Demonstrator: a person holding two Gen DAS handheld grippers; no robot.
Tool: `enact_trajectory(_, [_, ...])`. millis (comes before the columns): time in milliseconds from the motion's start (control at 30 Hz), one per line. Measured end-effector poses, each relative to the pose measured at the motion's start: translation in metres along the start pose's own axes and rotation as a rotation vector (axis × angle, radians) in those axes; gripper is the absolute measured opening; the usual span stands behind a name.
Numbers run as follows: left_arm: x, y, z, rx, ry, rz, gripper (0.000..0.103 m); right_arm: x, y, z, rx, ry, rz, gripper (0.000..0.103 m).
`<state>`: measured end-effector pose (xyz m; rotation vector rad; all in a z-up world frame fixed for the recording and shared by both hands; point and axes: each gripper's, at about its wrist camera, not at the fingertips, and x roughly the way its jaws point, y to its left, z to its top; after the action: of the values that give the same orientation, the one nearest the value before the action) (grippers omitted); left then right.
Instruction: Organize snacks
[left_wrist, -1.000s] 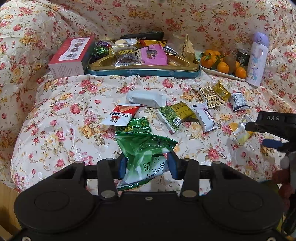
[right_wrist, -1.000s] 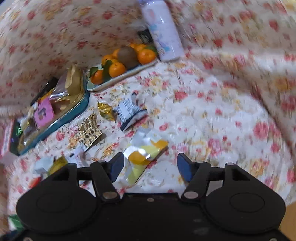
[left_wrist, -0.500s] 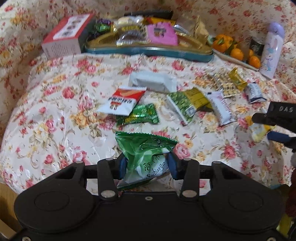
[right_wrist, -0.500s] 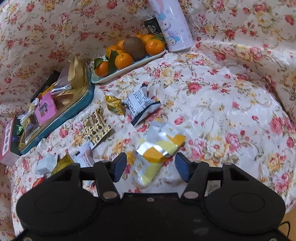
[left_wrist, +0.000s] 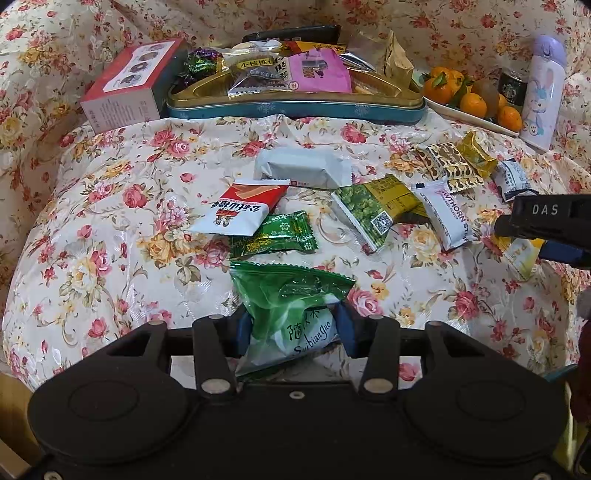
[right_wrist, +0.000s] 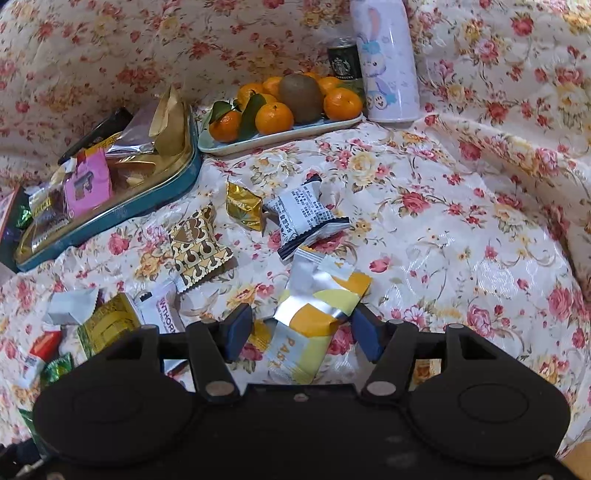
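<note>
The left gripper (left_wrist: 293, 328) is pinching a crinkly green plastic snack packet (left_wrist: 288, 314) between narrow jaws, holding it above the near edge of the floral-clothed table (left_wrist: 110, 236). The right gripper (right_wrist: 301, 328) is sitting with wide jaws on either side of a silver-and-yellow foil packet (right_wrist: 314, 306) lying near the right edge, not yet gripping it. Judging by the layout, sorting is partly done: the gold-lined teal tin tray (left_wrist: 295, 107) along the far edge is already holding several packets, while about ten wrappers are lying scattered mid-table. Rose-patterned fabric is draping the table and everything behind it.
</note>
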<state>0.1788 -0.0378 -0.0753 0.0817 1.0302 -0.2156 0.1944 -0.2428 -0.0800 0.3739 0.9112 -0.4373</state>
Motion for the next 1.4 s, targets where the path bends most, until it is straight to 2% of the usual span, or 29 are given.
enact_trajectory(133, [0.0, 0.0, 0.0, -0.001, -0.004, 0.002, 0.053, -0.001, 0.0, -0.002, -0.045, -0.02, -0.028, 0.041])
enact_trajectory(267, [0.0, 0.002, 0.001, -0.009, -0.002, -0.003, 0.051, -0.003, -0.005, -0.001, -0.065, -0.035, -0.013, 0.017])
enact_trajectory(300, [0.0, 0.002, 0.002, -0.015, -0.001, -0.006, 0.051, -0.003, -0.008, 0.0, -0.061, -0.037, -0.011, 0.016])
enact_trajectory(433, [-0.001, 0.004, 0.003, -0.027, 0.006, -0.002, 0.051, -0.002, -0.02, 0.003, -0.02, -0.012, 0.014, 0.016])
enact_trajectory(500, [-0.001, 0.002, 0.003, -0.021, 0.005, 0.006, 0.051, -0.004, -0.026, 0.004, -0.001, -0.003, 0.008, 0.021])
enact_trajectory(567, [-0.001, 0.001, 0.002, -0.017, 0.002, 0.01, 0.051, -0.008, -0.032, 0.004, 0.023, -0.01, -0.019, 0.05])
enact_trajectory(633, [-0.001, 0.0, 0.001, -0.013, 0.001, 0.013, 0.051, -0.012, -0.038, 0.002, 0.045, -0.026, -0.074, 0.056])
enact_trajectory(700, [-0.001, 0.0, 0.001, -0.013, 0.001, 0.013, 0.051, -0.015, -0.043, 0.0, 0.053, -0.043, -0.1, 0.057])
enact_trajectory(967, [0.001, 0.003, 0.004, -0.019, 0.006, 0.003, 0.051, 0.0, -0.037, 0.004, 0.047, -0.032, -0.108, 0.058])
enact_trajectory(1000, [0.001, 0.003, 0.004, -0.022, 0.008, 0.002, 0.051, 0.001, -0.035, 0.004, 0.045, -0.036, -0.114, 0.056])
enact_trajectory(1033, [0.001, 0.003, 0.005, -0.024, 0.009, 0.0, 0.051, 0.002, -0.034, 0.005, 0.042, -0.04, -0.121, 0.043])
enact_trajectory(1067, [0.001, 0.004, 0.005, -0.026, 0.009, -0.002, 0.051, 0.0, -0.034, 0.004, 0.036, -0.048, -0.131, 0.036])
enact_trajectory(1167, [0.0, 0.005, 0.007, -0.031, 0.006, -0.007, 0.051, -0.001, -0.037, 0.007, 0.029, -0.053, -0.112, 0.032])
enact_trajectory(1400, [-0.023, 0.008, 0.009, -0.047, -0.043, -0.009, 0.051, -0.029, -0.044, 0.007, 0.05, -0.117, -0.013, 0.032])
